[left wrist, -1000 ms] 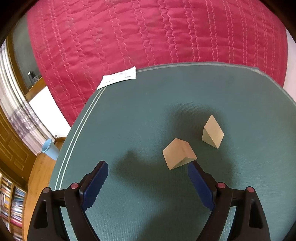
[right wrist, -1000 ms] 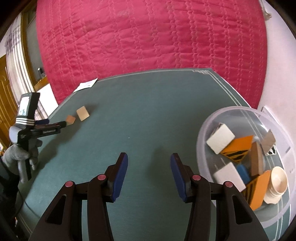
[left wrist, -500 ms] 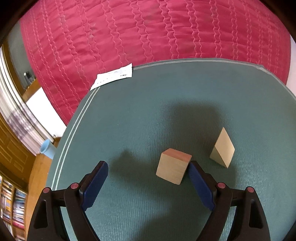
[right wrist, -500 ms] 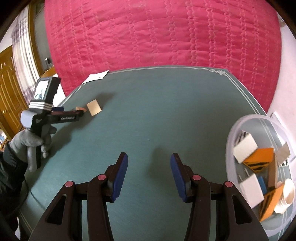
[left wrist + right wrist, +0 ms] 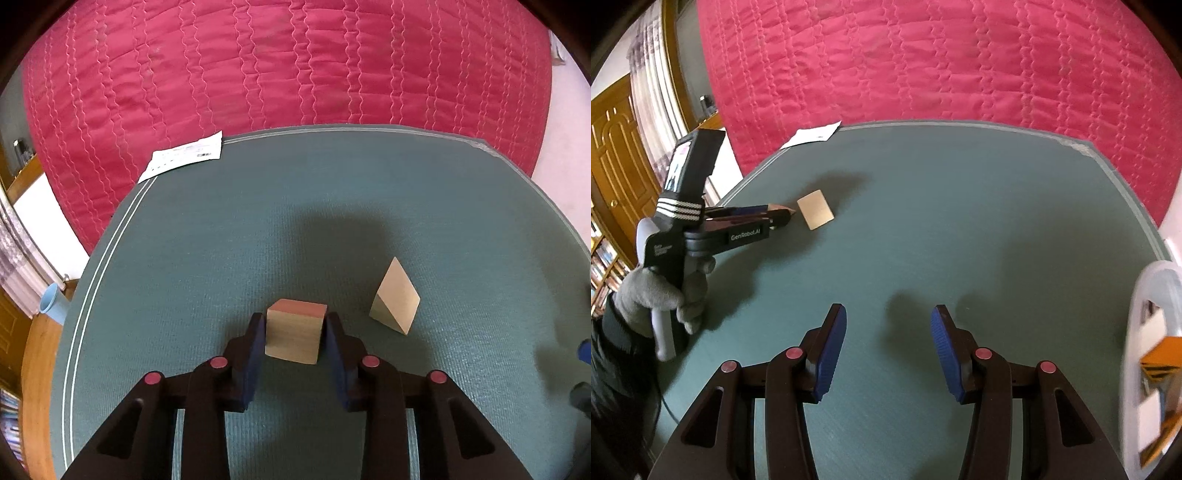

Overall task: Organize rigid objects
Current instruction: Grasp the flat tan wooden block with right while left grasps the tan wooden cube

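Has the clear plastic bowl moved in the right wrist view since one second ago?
Cannot tell. The clear plastic bowl slid toward the right edge, but so did the green mat's corner.

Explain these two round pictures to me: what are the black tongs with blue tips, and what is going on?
They are hand-held grippers, one in each of a person's hands, each with a wide-angle camera looking along its fingers. The left gripper is shut on a wooden block on the green mat; a wooden wedge lies beside it. The right gripper is open and empty, and its view shows the gloved hand holding the left one, plus a clear bowl of sorted pieces.
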{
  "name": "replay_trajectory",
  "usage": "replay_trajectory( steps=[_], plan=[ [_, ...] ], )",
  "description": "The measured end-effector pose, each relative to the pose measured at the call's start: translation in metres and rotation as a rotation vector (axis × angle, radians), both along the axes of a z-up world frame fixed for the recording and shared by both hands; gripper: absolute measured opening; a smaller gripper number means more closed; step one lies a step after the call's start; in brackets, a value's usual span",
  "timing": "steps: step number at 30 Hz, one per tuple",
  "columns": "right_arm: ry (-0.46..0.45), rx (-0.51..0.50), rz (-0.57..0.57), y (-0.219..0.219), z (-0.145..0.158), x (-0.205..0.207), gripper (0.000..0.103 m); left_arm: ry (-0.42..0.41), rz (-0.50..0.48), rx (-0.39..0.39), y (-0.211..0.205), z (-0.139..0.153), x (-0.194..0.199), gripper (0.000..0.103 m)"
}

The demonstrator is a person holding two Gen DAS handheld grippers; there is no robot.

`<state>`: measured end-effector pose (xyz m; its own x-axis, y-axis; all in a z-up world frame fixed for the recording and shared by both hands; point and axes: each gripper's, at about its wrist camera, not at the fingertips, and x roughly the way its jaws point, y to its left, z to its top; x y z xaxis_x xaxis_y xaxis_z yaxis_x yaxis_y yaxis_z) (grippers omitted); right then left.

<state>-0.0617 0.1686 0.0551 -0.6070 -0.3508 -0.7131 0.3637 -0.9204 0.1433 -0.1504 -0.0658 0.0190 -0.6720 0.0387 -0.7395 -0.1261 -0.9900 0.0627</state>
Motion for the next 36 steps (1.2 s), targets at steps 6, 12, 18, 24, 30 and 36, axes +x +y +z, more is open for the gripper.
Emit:
replay_trajectory(
  steps=[6,12,18,24,30,36],
  plan=[
    [-0.05,-0.027,0.01,-0.022,-0.008,-0.031,0.049,0.027,0.037,0.006,-0.004,0.005,0.008,0.034],
    [-0.061,-0.024,0.045,-0.053,-0.014,-0.065,0.049,0.064,0.108,-0.007,-0.013,0.015,0.015,0.034],
    [-0.049,-0.018,0.11,-0.085,-0.018,-0.093,0.049,0.098,0.142,0.013,-0.021,0.026,0.023,0.034],
    [-0.035,0.007,0.158,-0.11,-0.019,-0.106,0.05,0.109,0.143,0.042,-0.025,0.031,0.025,0.034],
    [0.0,0.058,0.189,-0.129,-0.02,-0.11,0.05,0.107,0.162,0.049,-0.03,0.033,0.026,0.034],
    [0.022,0.111,0.206,-0.14,-0.019,-0.113,0.044,0.102,0.175,0.055,-0.033,0.032,0.026,0.034]
  ],
)
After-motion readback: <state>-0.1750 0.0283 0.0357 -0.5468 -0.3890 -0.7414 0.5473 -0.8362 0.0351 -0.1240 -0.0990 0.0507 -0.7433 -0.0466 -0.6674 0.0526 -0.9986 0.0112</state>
